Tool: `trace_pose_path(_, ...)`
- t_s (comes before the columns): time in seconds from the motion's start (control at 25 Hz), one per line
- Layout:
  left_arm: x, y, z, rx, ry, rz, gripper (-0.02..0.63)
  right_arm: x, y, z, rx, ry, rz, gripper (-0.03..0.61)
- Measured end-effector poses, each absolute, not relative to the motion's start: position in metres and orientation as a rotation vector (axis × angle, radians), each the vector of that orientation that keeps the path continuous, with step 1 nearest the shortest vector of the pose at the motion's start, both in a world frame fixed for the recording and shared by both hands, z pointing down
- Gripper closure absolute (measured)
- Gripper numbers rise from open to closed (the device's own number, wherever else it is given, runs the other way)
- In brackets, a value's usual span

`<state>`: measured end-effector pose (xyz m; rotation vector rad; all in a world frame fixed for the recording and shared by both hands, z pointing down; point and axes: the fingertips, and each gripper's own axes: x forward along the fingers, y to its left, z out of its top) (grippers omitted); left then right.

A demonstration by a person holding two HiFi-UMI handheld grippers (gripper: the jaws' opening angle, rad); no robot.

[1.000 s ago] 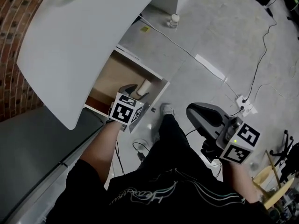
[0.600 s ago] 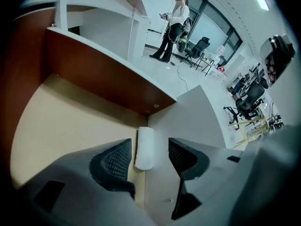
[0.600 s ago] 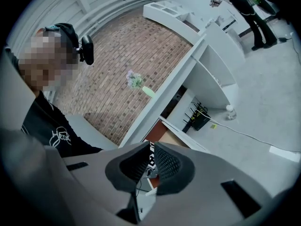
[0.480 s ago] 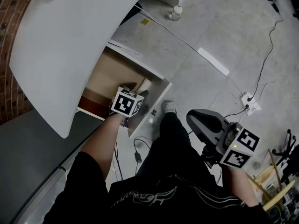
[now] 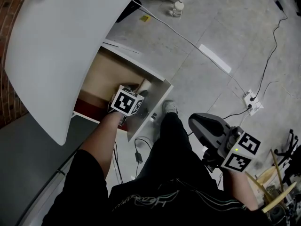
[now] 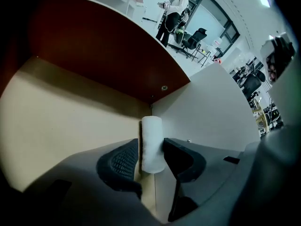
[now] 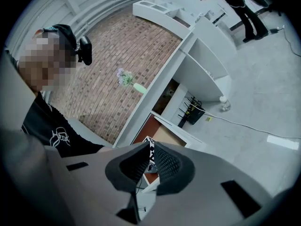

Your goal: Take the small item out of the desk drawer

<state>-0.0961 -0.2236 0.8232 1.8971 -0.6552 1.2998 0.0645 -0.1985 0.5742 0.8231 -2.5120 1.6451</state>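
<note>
The small item is a white cylinder [image 6: 152, 145] lying on the tan floor of the open desk drawer [image 5: 157, 100], close to its white side wall. My left gripper [image 6: 151, 150] reaches down into the drawer with the cylinder between its ribbed pads. Its jaws are closing; the right pad is at the cylinder and a thin dark gap shows on the left. From the head view, the left gripper [image 5: 139, 90] covers most of the cylinder [image 5: 145, 84]. My right gripper [image 5: 201, 124] hangs shut and empty beside my right leg, away from the drawer.
The curved white desk top [image 5: 70, 41] overhangs the back of the drawer. A small bottle [image 5: 177, 7], cables and a power strip [image 5: 249, 105] lie on the grey floor. My shoe [image 5: 168, 108] stands just in front of the drawer. A brick wall is at the left.
The left gripper has pushed a little deeper into the drawer and now stands around the white cylinder. The right gripper has stayed where it was.
</note>
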Motion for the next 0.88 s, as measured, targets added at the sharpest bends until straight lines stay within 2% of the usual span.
trace_pose_path(0.28,-0.091,-0.225,0.824,1.896,-0.603,1.313,0.465,0.068,-0.204,0.576,0.836,-2.496,1.669,0.523)
trace_pose_path(0.88,-0.093,-0.223,0.813,1.889,-0.643,1.297,0.472,0.059,-0.194,0.572,0.829,-2.496,1.622,0.523)
